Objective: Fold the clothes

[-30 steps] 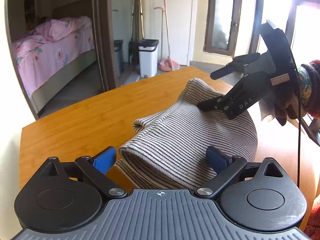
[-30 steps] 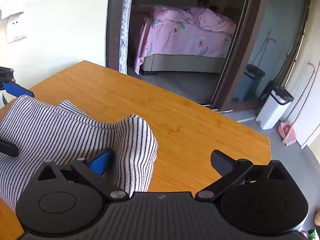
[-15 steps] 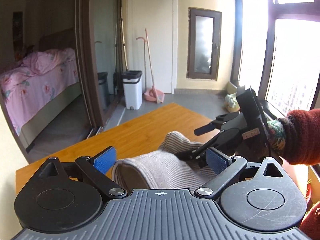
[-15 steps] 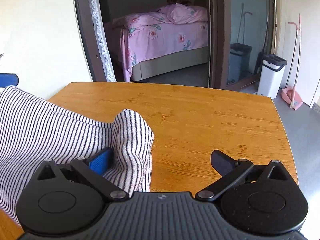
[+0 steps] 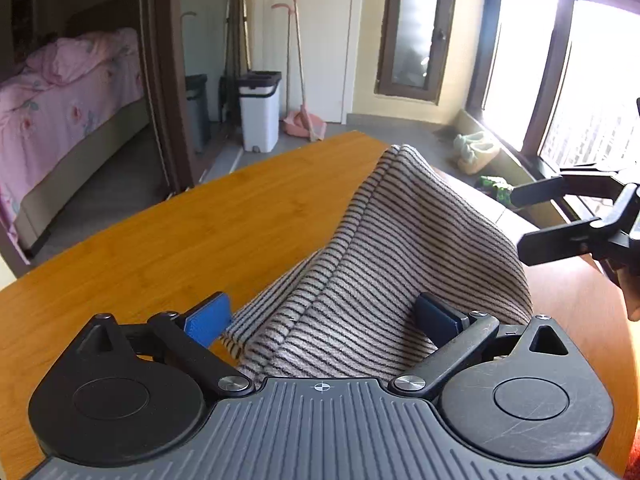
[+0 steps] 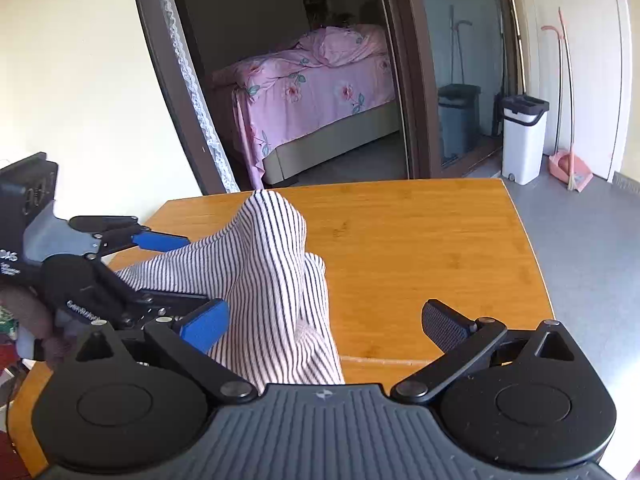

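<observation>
With both the left gripper [image 5: 324,320] and the right gripper [image 6: 324,322] spread wide, the striped garment [image 5: 400,248] draped loosely between their fingers above the counter [image 5: 200,220] risked slipping off unclamped.

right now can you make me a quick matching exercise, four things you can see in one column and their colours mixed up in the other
Things:
1. table
2. garment
3. bedspread
4. bin beside the broom

Colours:
a. pink with flowers
b. white with a black lid
c. orange-brown wood
d. pale with dark stripes

Pairs: 1-c, 2-d, 3-a, 4-b
</observation>
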A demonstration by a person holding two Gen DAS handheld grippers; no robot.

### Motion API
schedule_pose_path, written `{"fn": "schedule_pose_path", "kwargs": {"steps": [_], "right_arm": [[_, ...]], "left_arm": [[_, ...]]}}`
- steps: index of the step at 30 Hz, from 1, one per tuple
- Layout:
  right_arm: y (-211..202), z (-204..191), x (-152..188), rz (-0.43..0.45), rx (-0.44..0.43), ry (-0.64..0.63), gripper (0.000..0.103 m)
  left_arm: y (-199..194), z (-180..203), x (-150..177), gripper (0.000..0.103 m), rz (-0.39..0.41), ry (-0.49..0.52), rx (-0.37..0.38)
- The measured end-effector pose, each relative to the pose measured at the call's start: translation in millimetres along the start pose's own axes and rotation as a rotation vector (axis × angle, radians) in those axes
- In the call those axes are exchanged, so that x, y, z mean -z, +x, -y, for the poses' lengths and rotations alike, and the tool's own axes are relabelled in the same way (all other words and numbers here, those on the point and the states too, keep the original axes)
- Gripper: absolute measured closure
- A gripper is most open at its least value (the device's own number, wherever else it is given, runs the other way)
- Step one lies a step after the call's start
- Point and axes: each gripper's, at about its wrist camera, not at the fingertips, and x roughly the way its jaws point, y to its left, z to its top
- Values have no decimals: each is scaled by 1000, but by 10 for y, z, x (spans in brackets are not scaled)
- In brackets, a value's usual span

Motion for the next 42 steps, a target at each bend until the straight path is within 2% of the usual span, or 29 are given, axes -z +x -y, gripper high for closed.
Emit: {"fn": "schedule_pose_path", "kwargs": {"steps": [3,9,11,19,25,28,33,36,39,41,42], "right_arm": [[-105,78,211,-64,-104,114,25],[152,25,410,-157,-155,187,31],[238,16,354,-150,-166,187,31],[589,-248,-18,-107,-126,41,30],[770,-452,-202,-87,-100,-29,23],[757,-507,-236,-78,-88,-40,19],[541,-455,-145,-76,-74,9,15],[369,-430,7,-93,-117,58,15],[257,-520,190,-122,-178,51,15],[229,-599,298,-148,-218,28,19],[235,-645,338,-162,-227,5,28]], "left_arm": [[39,-147,68,0,-4,-74,36],[39,-389,241,0,-20,-242,86],[-3,-434,315,0,-17,-271,75],[-310,-540,586,0,-6,-356,25],[-492,-495,702,0,1,-410,42],[-642,-446,701,0,13,-382,54],[-842,-520,606,0,86,-381,0],[-735,-595,652,0,52,-416,-13],[-609,-619,729,0,24,-455,-23],[-595,-618,775,0,38,-489,-6],[-596,-610,789,0,47,-496,0]]}}
